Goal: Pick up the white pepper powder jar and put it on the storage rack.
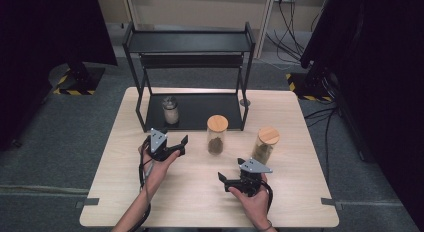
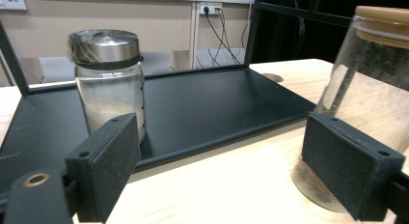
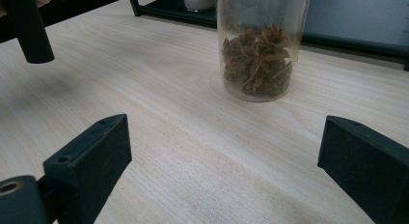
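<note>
The middle jar [image 1: 217, 135] stands upright on the tabletop [image 1: 150, 202], just in front of the black rack's [image 1: 189, 42] lower tray [image 1: 200, 112], at about 12 o'clock from the person. It is a clear glass cylinder with a wooden lid, holding a loose clump of dried brown spice [image 3: 257, 60] that fills roughly its lower third. A second wood-lidded jar [image 1: 264, 144] sits at its 3 o'clock, apart from it, and a steel-capped shaker [image 2: 109, 79] with pale powder stands on the tray at its 10 o'clock.

The left tongs [image 1: 175, 144] hover at the middle jar's 9 o'clock, spread wide and empty; in the left gripper view that jar looms just beyond the right-hand pad. The right tongs [image 1: 224, 181] are low at the jar's 6 o'clock, also wide apart and holding nothing, pointing across bare wood toward it.

As a judgement: the jar should be fairly light, mostly the weight of its glass, since the contents are dry and airy. It is rigid, smooth and likely slippery, and breakable if tipped or knocked against the rack. The safest hold looks to be across the glass wall around mid-height, pads square to the curve, firm but not crushing. The lid may simply lift off, so it is a poor place to grip for carrying.
</note>
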`<action>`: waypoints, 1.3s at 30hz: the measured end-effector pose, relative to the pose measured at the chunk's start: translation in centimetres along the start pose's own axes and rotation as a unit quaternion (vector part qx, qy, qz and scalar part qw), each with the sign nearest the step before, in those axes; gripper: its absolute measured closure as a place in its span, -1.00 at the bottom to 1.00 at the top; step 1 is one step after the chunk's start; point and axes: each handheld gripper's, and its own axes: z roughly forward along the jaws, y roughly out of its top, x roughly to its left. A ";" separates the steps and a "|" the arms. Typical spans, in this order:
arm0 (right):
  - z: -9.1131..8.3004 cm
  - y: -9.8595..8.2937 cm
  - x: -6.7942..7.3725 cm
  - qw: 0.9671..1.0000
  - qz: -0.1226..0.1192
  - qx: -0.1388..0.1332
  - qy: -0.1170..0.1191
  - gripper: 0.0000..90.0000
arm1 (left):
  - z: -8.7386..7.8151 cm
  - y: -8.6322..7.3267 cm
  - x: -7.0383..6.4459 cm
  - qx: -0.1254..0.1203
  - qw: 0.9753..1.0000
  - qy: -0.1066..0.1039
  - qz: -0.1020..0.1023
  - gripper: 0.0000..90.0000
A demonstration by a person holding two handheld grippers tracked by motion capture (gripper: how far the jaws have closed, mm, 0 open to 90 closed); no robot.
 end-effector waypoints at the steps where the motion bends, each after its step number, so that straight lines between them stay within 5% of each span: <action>1: 0.0 0.0 0.0 1.000 0.000 0.000 0.000 -0.89 | -0.1 0.0 -0.1 0.000 1.000 -0.001 0.000 -0.71; 39: 0.0 0.0 0.0 1.000 0.000 -0.001 0.000 -0.89 | -3.3 -3.1 -1.9 0.019 0.999 -0.026 -0.012 -0.70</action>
